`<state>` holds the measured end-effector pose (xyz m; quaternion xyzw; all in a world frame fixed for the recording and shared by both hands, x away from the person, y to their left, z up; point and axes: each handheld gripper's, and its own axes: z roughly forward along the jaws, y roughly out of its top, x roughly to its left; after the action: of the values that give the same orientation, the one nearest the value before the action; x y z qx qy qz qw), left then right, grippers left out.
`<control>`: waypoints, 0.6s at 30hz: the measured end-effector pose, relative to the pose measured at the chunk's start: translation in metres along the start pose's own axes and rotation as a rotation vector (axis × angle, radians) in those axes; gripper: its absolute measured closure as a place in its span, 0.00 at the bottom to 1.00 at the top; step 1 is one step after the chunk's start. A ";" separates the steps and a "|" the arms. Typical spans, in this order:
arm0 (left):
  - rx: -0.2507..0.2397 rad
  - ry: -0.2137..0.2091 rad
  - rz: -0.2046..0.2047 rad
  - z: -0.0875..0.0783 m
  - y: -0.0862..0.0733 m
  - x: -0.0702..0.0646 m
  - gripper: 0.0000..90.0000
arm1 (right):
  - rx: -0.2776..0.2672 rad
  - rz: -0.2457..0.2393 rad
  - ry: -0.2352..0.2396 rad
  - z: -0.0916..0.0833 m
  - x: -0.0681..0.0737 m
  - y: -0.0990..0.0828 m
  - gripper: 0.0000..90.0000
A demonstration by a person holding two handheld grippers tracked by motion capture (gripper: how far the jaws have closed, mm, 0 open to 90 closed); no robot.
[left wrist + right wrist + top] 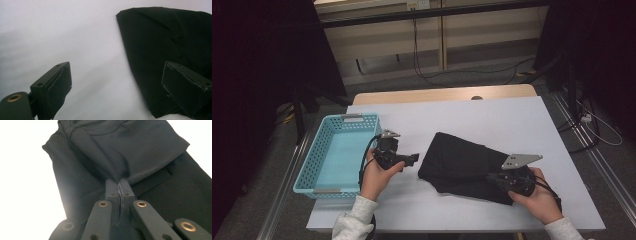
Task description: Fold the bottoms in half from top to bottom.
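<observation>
Right gripper [119, 185] has its jaws pinched tight on a fold of the black garment [462, 165], which is lying mid-table just right of the blue basket [362, 121]. My left gripper [117, 90] is wide open beside its edge, holding nothing. I'd say folding's partway, and nothing's in the basket yet.

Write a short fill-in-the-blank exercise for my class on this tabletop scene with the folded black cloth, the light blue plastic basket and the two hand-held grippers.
1. The right gripper is shut on a fold of the ____ cloth.
2. The left gripper has its jaws ____, with nothing between them.
3. The perforated plastic basket at the table's left is light ____.
4. The inside of the basket is ____.

Missing words: black; open; blue; empty
</observation>
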<state>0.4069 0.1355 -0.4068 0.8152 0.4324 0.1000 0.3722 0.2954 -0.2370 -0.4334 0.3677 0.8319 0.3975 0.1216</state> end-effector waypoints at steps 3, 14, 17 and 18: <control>-0.001 -0.002 -0.003 0.000 0.000 0.000 0.10 | -0.001 0.001 0.000 -0.001 0.000 -0.001 0.99; 0.001 0.003 -0.005 -0.001 0.000 0.001 0.10 | -0.008 0.008 -0.005 -0.006 -0.002 -0.005 0.99; 0.005 0.001 0.000 0.000 0.000 0.001 0.10 | -0.011 0.009 -0.006 -0.008 -0.003 -0.006 0.99; 0.009 -0.002 0.003 0.000 0.000 0.001 0.10 | -0.010 0.009 -0.005 -0.008 -0.003 -0.006 0.99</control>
<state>0.4076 0.1366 -0.4067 0.8175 0.4315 0.0979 0.3686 0.2904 -0.2458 -0.4331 0.3719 0.8278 0.4012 0.1239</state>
